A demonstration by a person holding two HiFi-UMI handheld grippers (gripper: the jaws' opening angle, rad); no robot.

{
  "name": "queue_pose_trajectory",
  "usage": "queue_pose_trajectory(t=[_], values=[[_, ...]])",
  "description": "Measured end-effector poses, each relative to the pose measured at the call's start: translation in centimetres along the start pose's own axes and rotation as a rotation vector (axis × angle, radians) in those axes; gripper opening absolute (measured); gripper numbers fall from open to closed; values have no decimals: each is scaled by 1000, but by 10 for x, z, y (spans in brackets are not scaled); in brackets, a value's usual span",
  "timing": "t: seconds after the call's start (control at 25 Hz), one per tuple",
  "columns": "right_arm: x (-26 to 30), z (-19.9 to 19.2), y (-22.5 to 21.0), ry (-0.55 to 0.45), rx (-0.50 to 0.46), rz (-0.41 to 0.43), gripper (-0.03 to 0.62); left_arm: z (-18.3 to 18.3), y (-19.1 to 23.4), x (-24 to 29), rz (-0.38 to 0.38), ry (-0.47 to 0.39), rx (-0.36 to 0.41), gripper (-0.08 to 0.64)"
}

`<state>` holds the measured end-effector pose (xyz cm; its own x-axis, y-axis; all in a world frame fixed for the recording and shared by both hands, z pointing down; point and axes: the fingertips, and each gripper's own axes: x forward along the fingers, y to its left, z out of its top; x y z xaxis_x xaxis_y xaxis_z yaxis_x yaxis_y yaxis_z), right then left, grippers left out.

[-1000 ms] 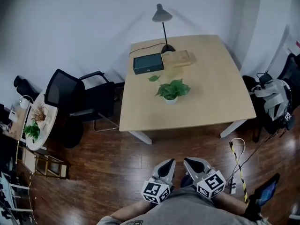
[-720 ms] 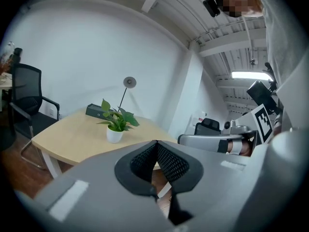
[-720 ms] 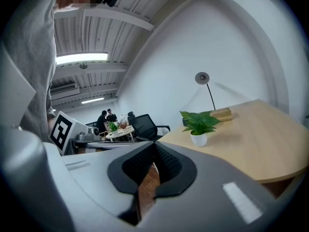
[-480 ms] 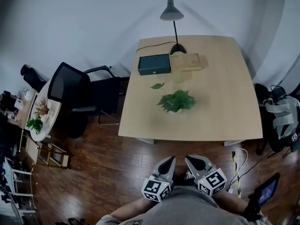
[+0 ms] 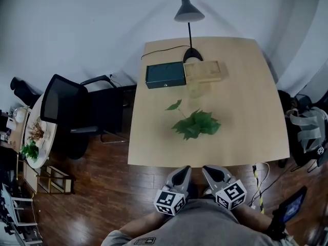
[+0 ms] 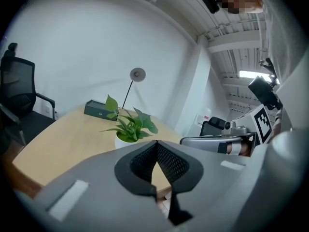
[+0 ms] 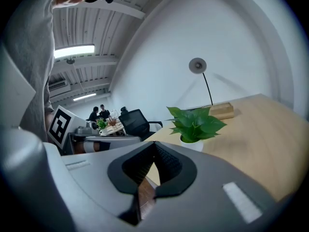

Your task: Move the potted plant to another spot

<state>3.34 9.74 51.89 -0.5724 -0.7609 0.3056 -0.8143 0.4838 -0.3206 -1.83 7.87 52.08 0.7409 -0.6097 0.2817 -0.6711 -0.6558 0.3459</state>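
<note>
The potted plant (image 5: pixel 195 124), green leaves in a small white pot, stands near the middle of the wooden table (image 5: pixel 251 111). It also shows ahead in the left gripper view (image 6: pixel 128 129) and the right gripper view (image 7: pixel 194 125). My left gripper (image 5: pixel 180 176) and right gripper (image 5: pixel 211 174) hang side by side just short of the table's near edge, apart from the plant. Both are shut with nothing between their jaws.
A desk lamp (image 5: pixel 188 15), a dark green box (image 5: pixel 165 75) and a wooden box (image 5: pixel 205 71) sit at the table's far side. A black office chair (image 5: pixel 72 114) stands left of the table. A bag and cables (image 5: pixel 307 129) lie at the right.
The table and plant have come closer in the head view as both grippers moved forward to the table's near edge. Both grippers stay shut.
</note>
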Motion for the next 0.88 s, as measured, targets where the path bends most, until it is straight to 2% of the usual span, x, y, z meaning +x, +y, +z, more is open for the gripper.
queue_pose_trajectory(t=[0.28,0.4,0.64,0.88], values=[[45,16,-29,4,-11,-103,6,16,51,31,-56,40,32,0],[55,16,-37,22,-1,-118,6,16,62,41,-59,59,27,0],[66,14,-50,49,-10,-94,6,12,71,59,-37,76,11,0],[66,1,-71,88,-15,-98,6,-16,90,71,26,135,27,0]])
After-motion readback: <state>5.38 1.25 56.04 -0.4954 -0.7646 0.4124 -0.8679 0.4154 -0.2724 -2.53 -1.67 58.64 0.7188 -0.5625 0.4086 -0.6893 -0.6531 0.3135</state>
